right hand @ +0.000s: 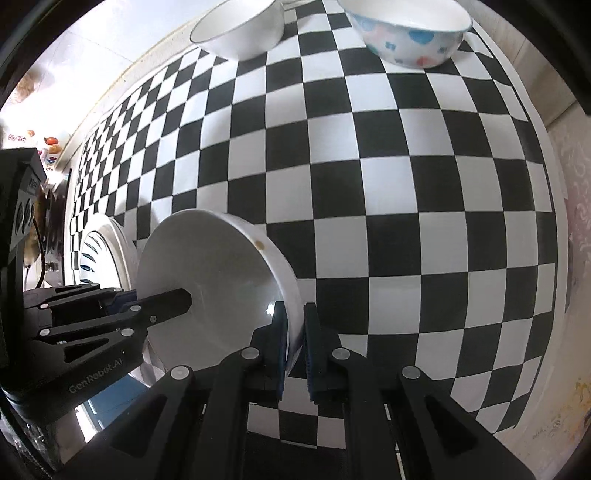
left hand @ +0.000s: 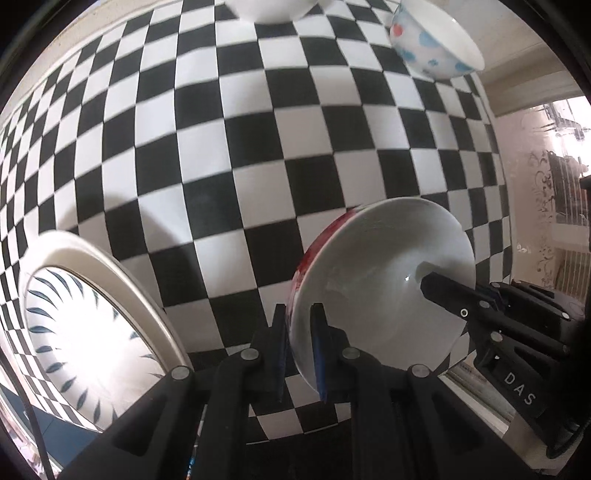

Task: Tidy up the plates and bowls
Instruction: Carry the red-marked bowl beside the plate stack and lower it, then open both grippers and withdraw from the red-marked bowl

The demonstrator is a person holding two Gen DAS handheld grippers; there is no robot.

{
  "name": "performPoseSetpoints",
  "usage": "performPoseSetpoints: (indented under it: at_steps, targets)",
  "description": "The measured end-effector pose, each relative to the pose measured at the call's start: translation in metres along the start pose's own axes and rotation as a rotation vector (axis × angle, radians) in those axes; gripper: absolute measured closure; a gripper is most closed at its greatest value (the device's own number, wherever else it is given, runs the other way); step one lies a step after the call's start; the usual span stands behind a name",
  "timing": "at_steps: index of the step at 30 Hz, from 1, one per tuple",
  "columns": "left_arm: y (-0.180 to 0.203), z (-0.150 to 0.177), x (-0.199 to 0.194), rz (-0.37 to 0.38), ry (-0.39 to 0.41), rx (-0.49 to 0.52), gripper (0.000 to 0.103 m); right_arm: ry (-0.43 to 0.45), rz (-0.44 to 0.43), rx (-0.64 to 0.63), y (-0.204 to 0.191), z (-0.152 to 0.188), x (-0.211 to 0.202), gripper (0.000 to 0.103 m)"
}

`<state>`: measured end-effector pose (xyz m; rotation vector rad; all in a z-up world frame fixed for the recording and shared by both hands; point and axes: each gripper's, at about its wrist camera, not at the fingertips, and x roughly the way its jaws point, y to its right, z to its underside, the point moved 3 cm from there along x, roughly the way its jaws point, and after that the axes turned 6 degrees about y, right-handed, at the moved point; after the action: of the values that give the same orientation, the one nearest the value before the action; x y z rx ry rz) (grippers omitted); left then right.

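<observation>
A white bowl with a red pattern outside is held between both grippers above the checkered table. My left gripper is shut on its left rim. My right gripper is shut on the opposite rim of the same bowl. Each gripper shows in the other's view, the right one and the left one. A plate with blue leaf marks lies at the left, also in the right wrist view. A bowl with blue and red spots and a plain white bowl stand at the far side.
The black-and-white checkered tablecloth covers the table. Its right edge borders a pale patterned floor. A wall and window area lies beyond the table's right edge in the left wrist view.
</observation>
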<state>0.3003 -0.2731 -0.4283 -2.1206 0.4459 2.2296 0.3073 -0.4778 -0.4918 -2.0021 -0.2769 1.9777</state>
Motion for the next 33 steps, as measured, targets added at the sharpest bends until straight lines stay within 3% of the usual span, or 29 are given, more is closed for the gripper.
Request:
performPoseSetpoints:
  at_steps: [12,21,26,29,33]
  targets:
    - [0.017,0.002,0.037,-0.019,-0.038,0.003,0.093,-0.026,0.024,-0.002,-0.008,-0.004,0.02,0.094]
    - [0.013,-0.006,0.031,-0.002,-0.051,-0.014,0.092,-0.079,0.007,0.052,0.002,-0.009,0.025,0.094]
    - [0.003,-0.006,0.007,-0.011,-0.038,-0.047,0.087,-0.076,-0.025,0.069,0.007,-0.016,0.009,0.093]
    - [-0.003,-0.007,-0.014,-0.027,-0.006,-0.06,0.081,-0.046,0.003,0.047,0.009,-0.023,-0.007,0.082]
    - [-0.011,-0.015,-0.041,-0.039,0.05,-0.089,0.081,0.024,0.023,0.032,0.014,-0.041,-0.034,0.071]
